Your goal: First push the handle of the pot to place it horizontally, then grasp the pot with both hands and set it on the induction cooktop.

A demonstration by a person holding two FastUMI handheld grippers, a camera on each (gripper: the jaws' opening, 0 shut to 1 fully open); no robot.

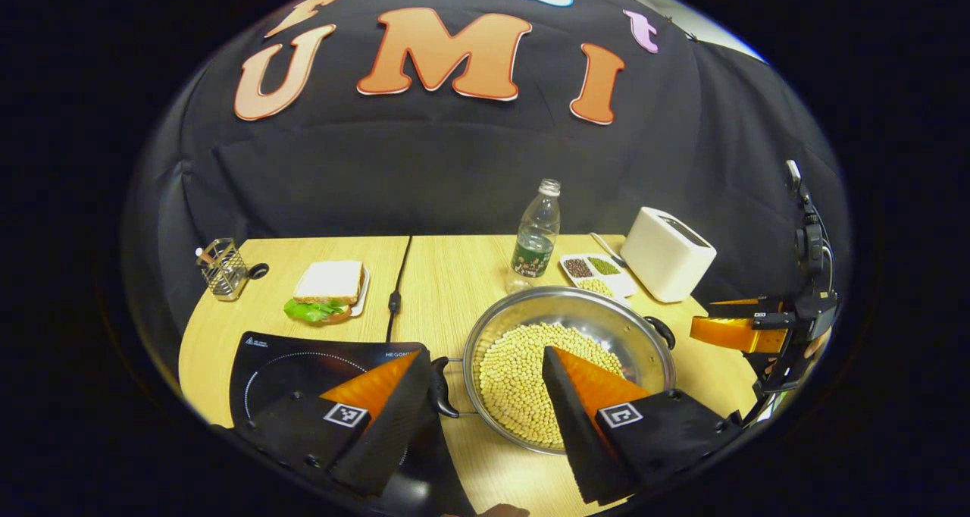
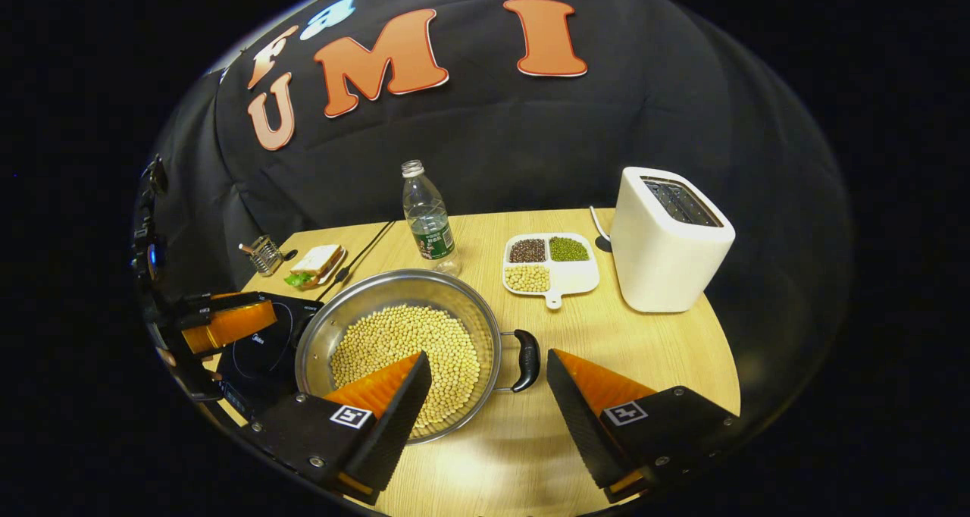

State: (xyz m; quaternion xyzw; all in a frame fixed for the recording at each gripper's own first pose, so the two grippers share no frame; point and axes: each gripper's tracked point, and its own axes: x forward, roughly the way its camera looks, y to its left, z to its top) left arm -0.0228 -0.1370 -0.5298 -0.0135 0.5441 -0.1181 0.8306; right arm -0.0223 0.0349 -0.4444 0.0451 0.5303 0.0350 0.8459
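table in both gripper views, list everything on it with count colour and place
round steel pot: 1, silver with black side handles, holding pale soybeans, table centre
flat induction cooktop: 1, black, beside the pot's left handle
clear plastic bottle: 1, green label, behind the pot
divided dish: 1, white, holding dark, green and pale grains, between bottle and toaster
box-shaped toaster: 1, white, back right
sandwich: 1, white bread with green lettuce, on a plate, back left
wire holder: 1, metal, far back left corner
wooden table: 1, light wood
left claw: 1, open, straddling the pot's left handle
right claw: 1, open, straddling the pot's right handle
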